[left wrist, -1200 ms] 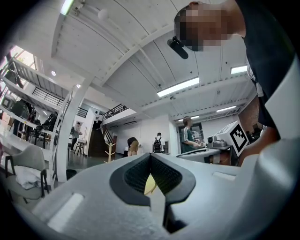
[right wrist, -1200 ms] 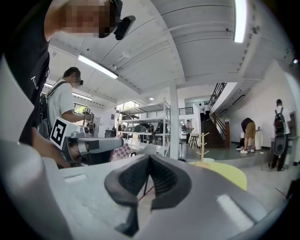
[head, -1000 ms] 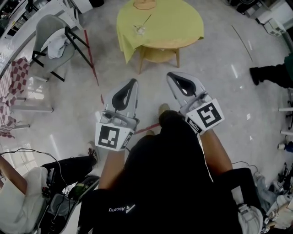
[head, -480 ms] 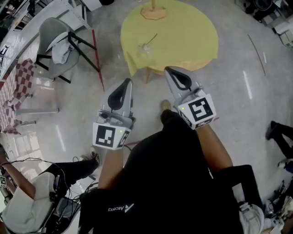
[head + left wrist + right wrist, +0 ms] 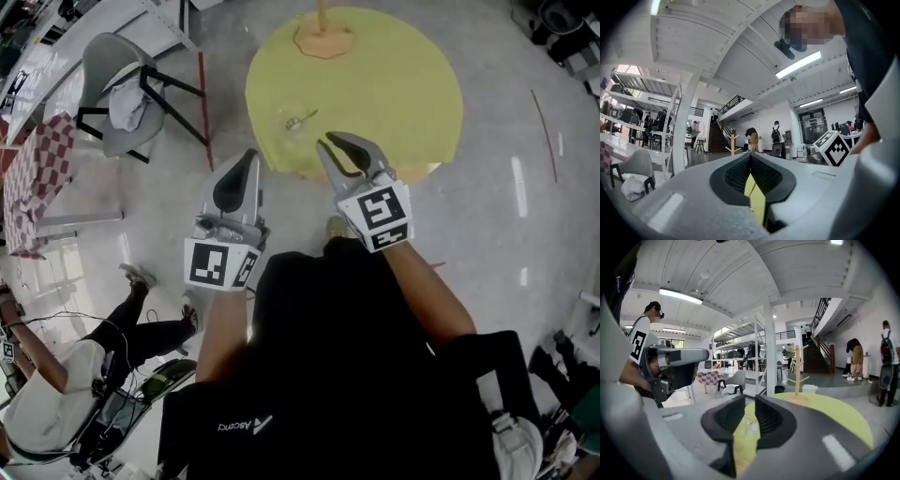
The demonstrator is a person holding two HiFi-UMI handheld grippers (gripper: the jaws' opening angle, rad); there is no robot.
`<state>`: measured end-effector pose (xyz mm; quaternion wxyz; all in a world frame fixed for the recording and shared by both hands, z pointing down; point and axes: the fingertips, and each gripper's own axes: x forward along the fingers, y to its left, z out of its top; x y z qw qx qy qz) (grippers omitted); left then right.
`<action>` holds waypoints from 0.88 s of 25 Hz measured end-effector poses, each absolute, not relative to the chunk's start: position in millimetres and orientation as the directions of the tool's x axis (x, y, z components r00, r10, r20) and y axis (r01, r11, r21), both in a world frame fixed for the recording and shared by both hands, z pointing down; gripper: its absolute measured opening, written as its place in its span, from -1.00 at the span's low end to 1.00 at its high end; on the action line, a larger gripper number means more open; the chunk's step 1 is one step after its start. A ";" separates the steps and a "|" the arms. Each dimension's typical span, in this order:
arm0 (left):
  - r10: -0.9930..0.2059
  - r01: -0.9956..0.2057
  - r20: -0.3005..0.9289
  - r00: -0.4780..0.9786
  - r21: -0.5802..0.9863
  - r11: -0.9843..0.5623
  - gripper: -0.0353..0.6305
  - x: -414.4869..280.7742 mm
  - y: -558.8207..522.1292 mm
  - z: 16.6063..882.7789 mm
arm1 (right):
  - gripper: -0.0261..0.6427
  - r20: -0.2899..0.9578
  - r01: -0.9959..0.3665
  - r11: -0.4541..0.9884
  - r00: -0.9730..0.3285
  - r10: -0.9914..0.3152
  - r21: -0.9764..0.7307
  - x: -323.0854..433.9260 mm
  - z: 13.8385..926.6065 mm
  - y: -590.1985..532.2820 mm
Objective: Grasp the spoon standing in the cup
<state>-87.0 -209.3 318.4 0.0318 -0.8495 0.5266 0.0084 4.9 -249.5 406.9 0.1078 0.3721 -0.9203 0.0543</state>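
A clear glass cup [image 5: 290,132] stands on the round yellow table [image 5: 394,84], near its front left edge, with a metal spoon [image 5: 303,118] leaning in it. My right gripper [image 5: 339,146] hangs over the table's front edge, just right of the cup. Its jaws are opening and nothing is between them. In the right gripper view the cup [image 5: 751,424] shows faintly through the gap between the right gripper's [image 5: 750,401] jaws, still some way ahead. My left gripper [image 5: 249,156] is shut and empty over the floor, left of the table; in its own view the left gripper [image 5: 750,157] points up into the room.
A wooden stand [image 5: 323,36] rises at the table's far side. A grey chair [image 5: 114,75] with a cloth on it stands at the left, beside a checkered table [image 5: 28,178]. A seated person [image 5: 56,412] is at the lower left. Several people stand by the far stairs.
The table has come closer as the person walked up to it. The right gripper now reaches over the table's edge and its jaws have parted. The left gripper stays shut.
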 end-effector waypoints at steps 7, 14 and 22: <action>-0.895 -0.895 -0.011 0.445 -0.027 -0.445 -0.86 -95.5 -245.2 337.5 | -0.55 0.336 -0.722 0.680 -0.677 -0.655 -0.128 -13.0 453.5 -297.9; -0.880 -0.880 0.026 0.475 0.002 -0.475 -0.86 -117.7 -265.7 352.8 | -0.50 0.398 -0.754 0.626 -0.646 -0.652 -0.199 -42.2 482.9 -331.7; -0.874 -0.875 0.038 0.484 0.023 -0.483 -0.86 -139.4 -272.3 361.6 | -0.70 0.413 -0.781 0.596 -0.612 -0.674 -0.185 -52.8 488.1 -340.0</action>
